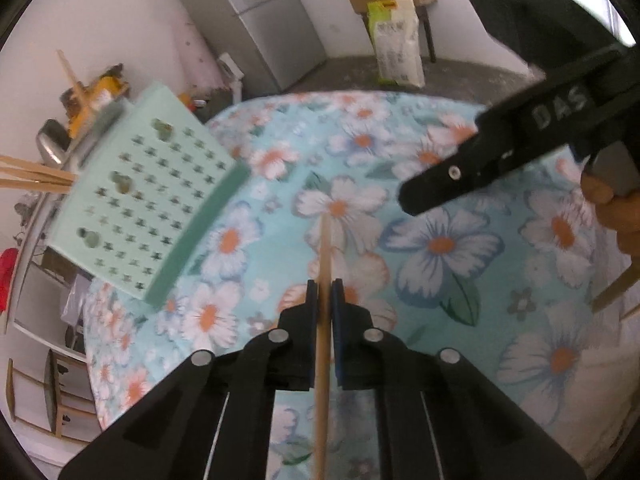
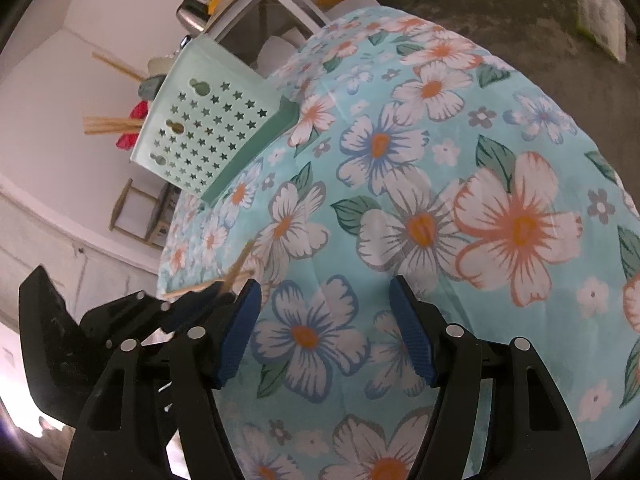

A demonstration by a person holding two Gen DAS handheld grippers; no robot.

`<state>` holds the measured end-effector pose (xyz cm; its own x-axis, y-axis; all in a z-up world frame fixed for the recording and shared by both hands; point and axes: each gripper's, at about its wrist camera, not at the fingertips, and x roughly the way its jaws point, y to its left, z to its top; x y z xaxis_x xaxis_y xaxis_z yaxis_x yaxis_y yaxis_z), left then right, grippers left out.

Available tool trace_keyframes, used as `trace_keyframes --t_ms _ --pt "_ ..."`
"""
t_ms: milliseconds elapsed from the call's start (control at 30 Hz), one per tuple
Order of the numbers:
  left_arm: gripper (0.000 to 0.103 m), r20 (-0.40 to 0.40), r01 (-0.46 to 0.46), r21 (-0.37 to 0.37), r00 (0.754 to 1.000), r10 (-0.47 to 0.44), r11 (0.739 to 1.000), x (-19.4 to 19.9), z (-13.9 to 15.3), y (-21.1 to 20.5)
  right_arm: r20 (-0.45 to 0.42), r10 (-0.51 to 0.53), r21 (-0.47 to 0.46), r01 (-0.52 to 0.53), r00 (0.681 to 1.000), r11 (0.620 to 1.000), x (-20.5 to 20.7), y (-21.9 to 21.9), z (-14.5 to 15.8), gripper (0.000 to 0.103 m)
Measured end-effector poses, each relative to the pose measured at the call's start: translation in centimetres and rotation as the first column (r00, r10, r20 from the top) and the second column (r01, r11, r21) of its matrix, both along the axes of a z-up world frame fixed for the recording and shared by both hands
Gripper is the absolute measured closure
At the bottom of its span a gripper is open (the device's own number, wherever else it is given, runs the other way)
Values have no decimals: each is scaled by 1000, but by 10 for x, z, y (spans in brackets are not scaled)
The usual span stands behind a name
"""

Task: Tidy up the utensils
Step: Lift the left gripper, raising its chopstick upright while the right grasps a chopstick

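- the table (image 2: 500,128), draped in a turquoise cloth printed with big white, blue and orange flowers, fills most of both views; everything below is placed against the mint-green utensil holder.
- the utensil holder (image 1: 160,200) is a boxy plastic caddy with star-shaped cut-outs and three keyhole slots in its near face; it stands at the far left edge of the table, its darker green base touching the cloth.
- several wooden chopsticks (image 2: 110,124) stick out of the holder's top, on the side turned away from the grippers, some in a tight bunch and one or two at a separate angle.
- the right gripper (image 2: 324,316) hovers over the cloth, well to the right of the holder and nearer the camera; its blue-padded jaws stand wide apart with nothing between them. in the left wrist view its black body reaches in from the upper right, a hand visible behind it.
- the left gripper (image 1: 325,292) is below and right of the holder, over the cloth, its jaws pinched nearly together around a single chopstick.
- that single chopstick (image 1: 326,248) runs straight along the jaw line, its tip pointing ahead over a flower, apart from the holder.
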<state>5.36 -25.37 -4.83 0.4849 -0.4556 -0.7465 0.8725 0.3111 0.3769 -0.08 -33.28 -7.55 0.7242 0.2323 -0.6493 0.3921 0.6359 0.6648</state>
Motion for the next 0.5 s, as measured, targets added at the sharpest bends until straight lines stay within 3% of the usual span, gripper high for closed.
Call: trace_keyframes --t_ms 200,300,400,500 --pt "97 -2 -101 -108 995 101 989 12 38 32 45 1 33 -3 999 999 -2 10 17 47" --pt "97 -37 -192 -199 981 189 961 21 61 59 78 38 46 -42 996 998 7 26 26 50" --pt "97 -75 -285 -310 958 275 907 30 85 87 80 84 85 -90 993 992 22 44 25 54" --pt "97 -121 -356 -441 933 339 824 39 109 118 55 119 131 -126 991 983 40 60 18 59"
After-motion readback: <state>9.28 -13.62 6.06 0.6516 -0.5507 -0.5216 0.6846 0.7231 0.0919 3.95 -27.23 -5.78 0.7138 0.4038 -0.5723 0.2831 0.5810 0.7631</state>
